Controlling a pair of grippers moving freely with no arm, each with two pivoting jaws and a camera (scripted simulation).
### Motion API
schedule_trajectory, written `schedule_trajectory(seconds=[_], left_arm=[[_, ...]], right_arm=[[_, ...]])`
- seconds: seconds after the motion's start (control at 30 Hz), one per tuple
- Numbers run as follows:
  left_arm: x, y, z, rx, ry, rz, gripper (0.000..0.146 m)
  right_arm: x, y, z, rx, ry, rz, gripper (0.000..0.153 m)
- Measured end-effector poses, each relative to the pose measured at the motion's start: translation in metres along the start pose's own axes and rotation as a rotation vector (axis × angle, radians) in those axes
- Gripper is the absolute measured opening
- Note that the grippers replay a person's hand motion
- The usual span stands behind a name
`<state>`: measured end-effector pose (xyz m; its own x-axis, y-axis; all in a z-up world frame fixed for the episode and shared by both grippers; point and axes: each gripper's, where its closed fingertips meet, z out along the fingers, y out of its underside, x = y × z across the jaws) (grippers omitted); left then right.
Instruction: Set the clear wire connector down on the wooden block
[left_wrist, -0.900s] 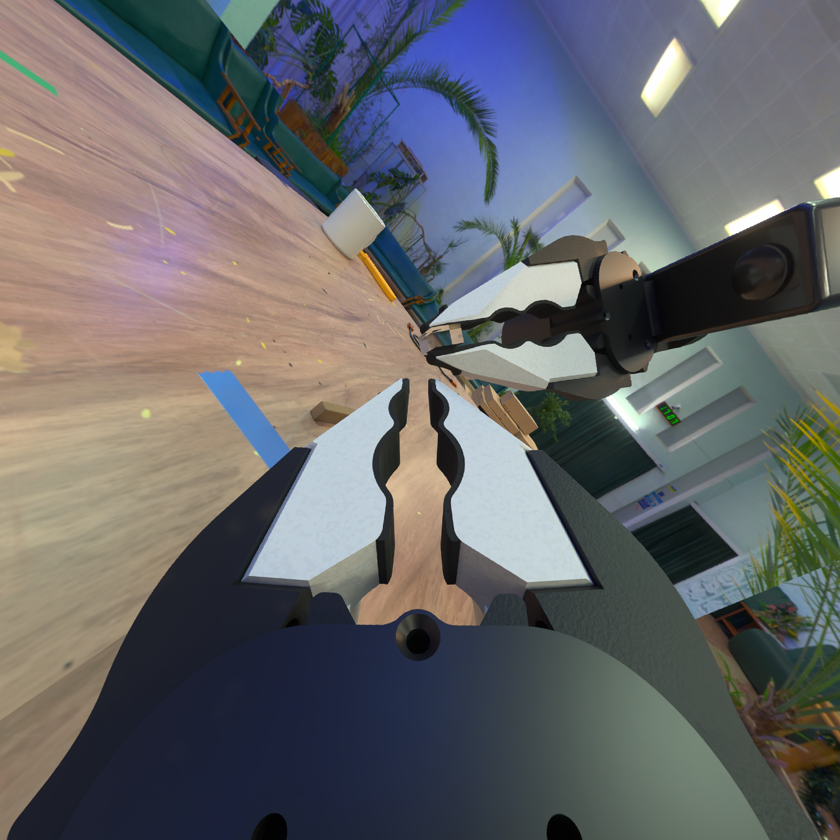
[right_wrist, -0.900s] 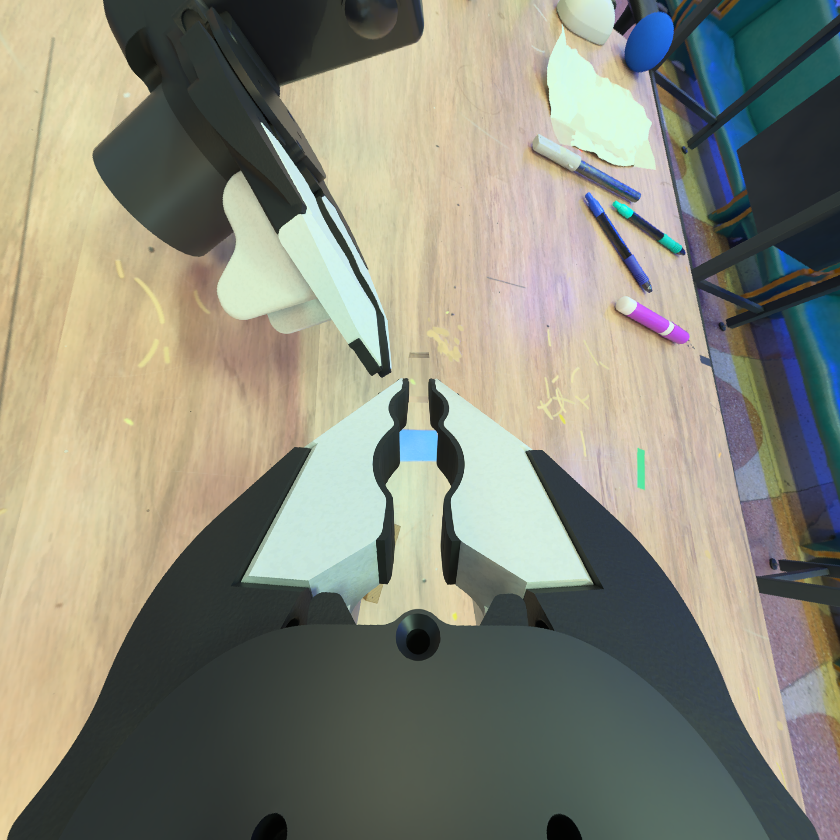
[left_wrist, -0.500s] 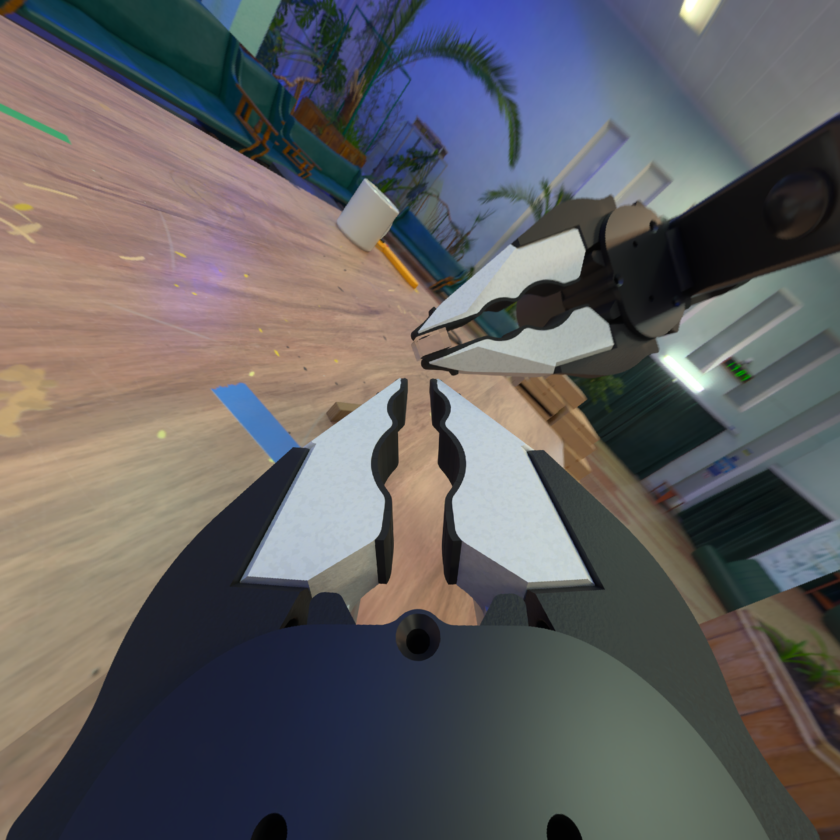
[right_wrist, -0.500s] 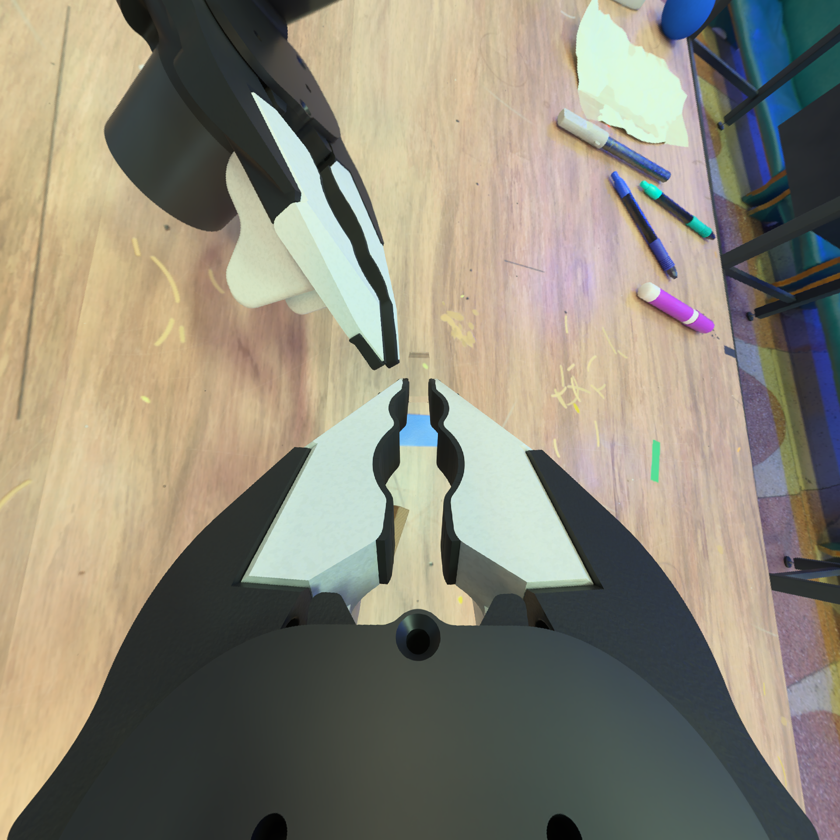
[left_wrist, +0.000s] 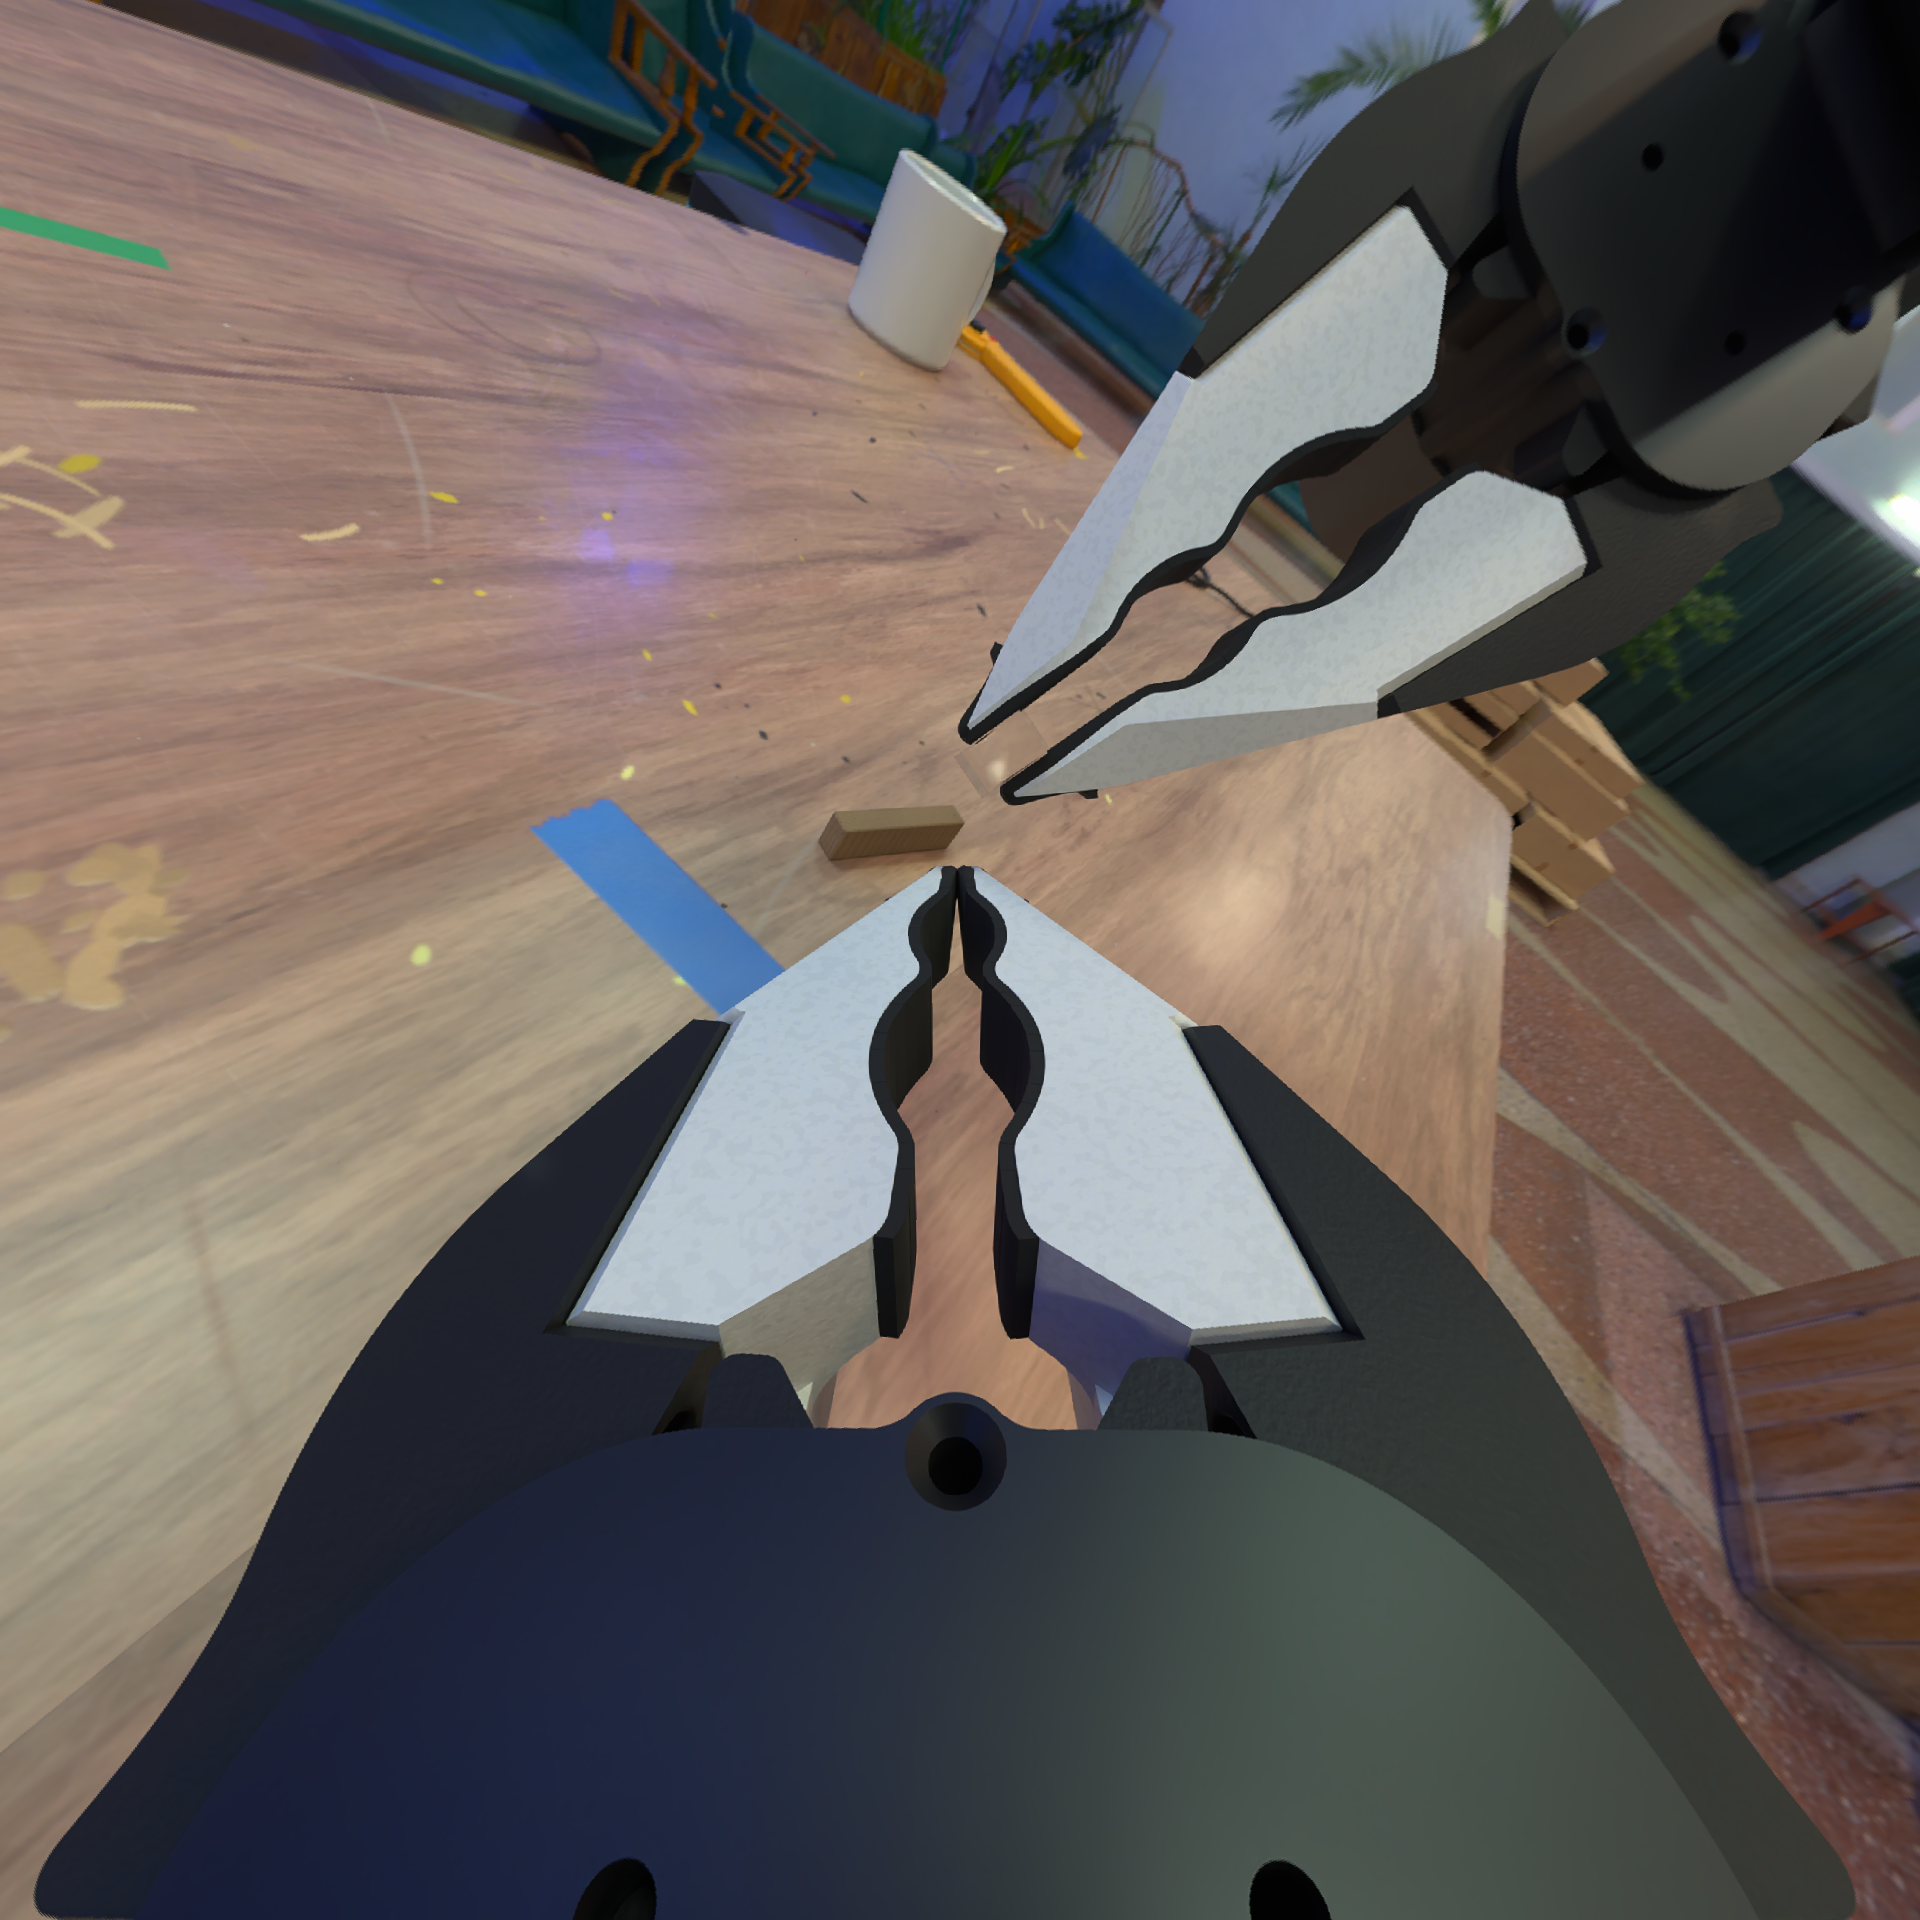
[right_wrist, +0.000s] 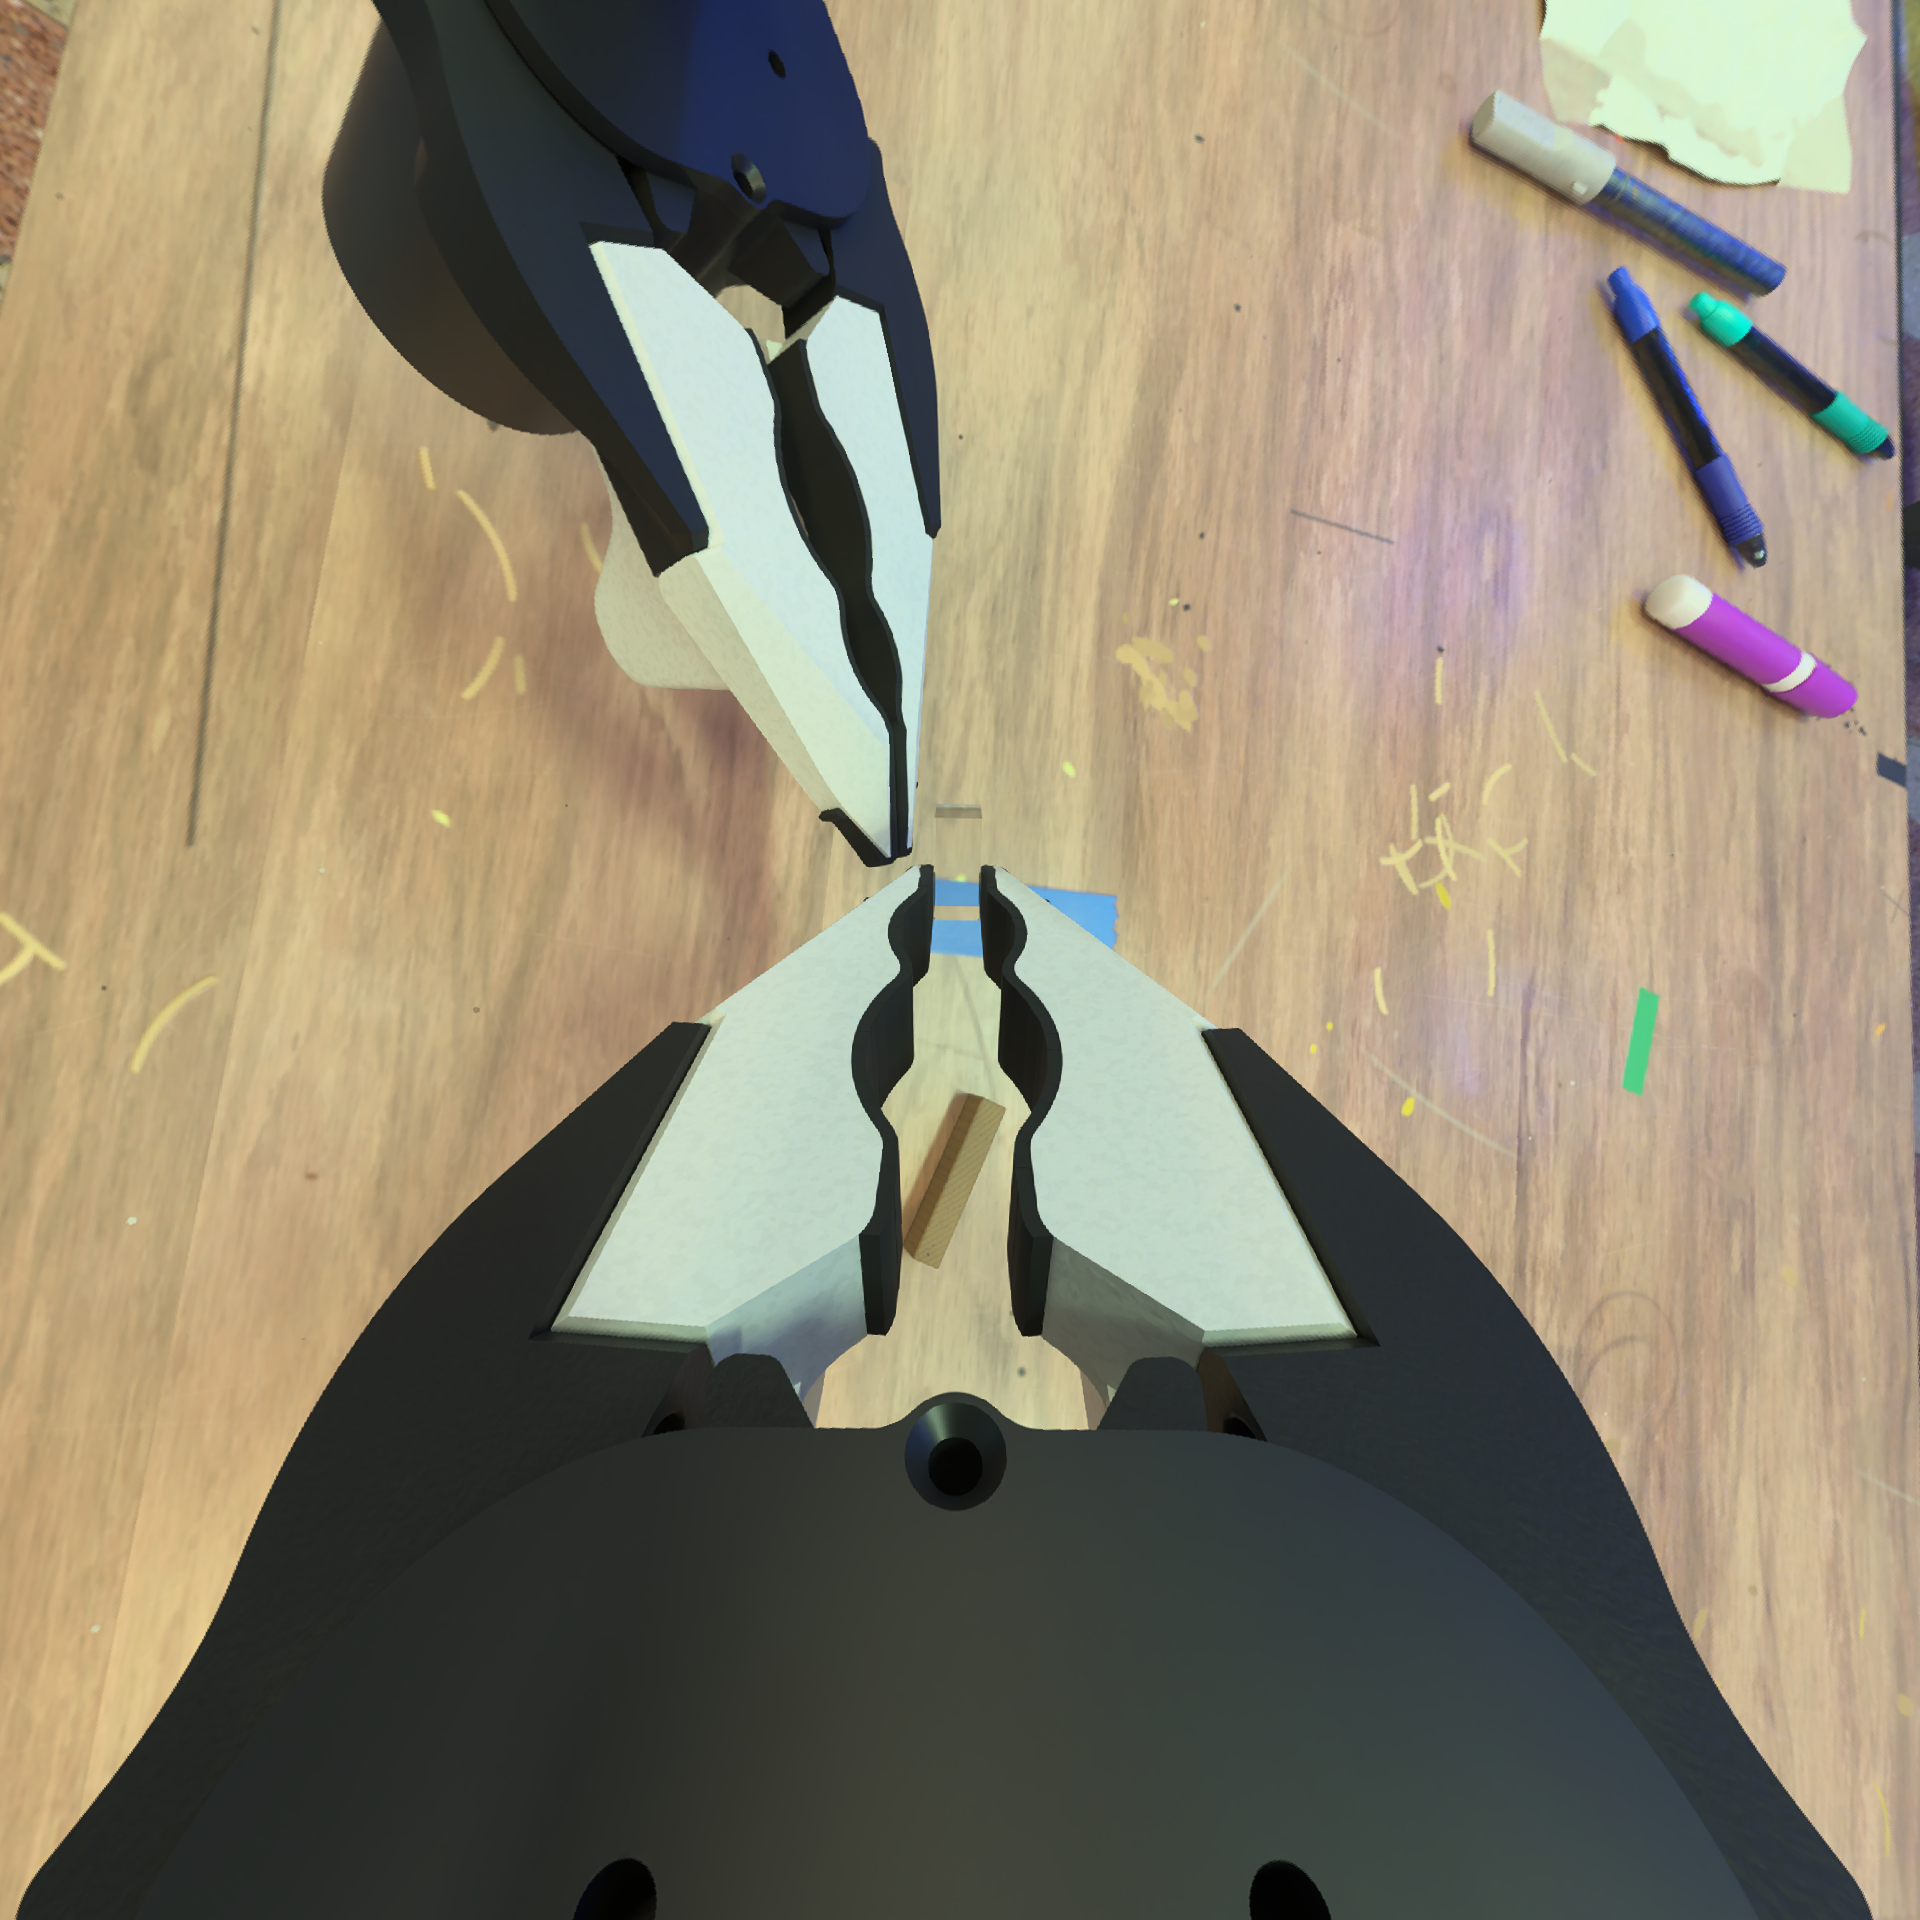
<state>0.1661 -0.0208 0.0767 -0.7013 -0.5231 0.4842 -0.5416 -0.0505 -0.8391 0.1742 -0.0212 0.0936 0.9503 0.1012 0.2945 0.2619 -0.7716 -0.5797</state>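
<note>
The wooden block (left_wrist: 888, 831) lies flat on the wooden table just beyond my left gripper (left_wrist: 956, 878), whose fingertips touch with nothing between them. My right gripper (left_wrist: 992, 764) comes in from the upper right, tips just above and right of the block. A faint clear wire connector (left_wrist: 985, 771) sits between its tips. In the right wrist view my right gripper (right_wrist: 956, 878) is shut on the clear connector (right_wrist: 956, 914), and the block (right_wrist: 951, 1179) shows below, between the fingers. The left gripper (right_wrist: 883, 847) points down just ahead of it.
A blue tape strip (left_wrist: 649, 904) lies beside the block. A white mug (left_wrist: 925, 275) and a yellow object (left_wrist: 1018, 390) stand at the far edge. Markers (right_wrist: 1683, 416), a purple stick (right_wrist: 1751, 649) and paper (right_wrist: 1704, 83) lie at the right. The table edge (left_wrist: 1496, 935) is near.
My left gripper's fingers have closed until the tips touch, and its view has tilted down. My right gripper has come lower and nearer, so the block now shows between its fingers.
</note>
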Motion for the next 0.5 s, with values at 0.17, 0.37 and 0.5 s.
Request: schedule_trajectory(seconds=[0.17,0.37,0.5], left_arm=[[-0.0015,0.0038,0.0021,-0.023,-0.027,0.013,0.0],[-0.0012,0.006,0.0031,-0.035,-0.04,0.029,0.0],[-0.0012,0.0075,0.0038,-0.043,-0.046,0.039,0.0]], right_arm=[[-0.0013,0.0037,0.003,-0.015,-0.019,0.019,0.008],[-0.0031,0.006,0.0042,-0.023,-0.038,0.036,0.008],[-0.0041,0.0073,0.005,-0.022,-0.053,0.05,0.008]])
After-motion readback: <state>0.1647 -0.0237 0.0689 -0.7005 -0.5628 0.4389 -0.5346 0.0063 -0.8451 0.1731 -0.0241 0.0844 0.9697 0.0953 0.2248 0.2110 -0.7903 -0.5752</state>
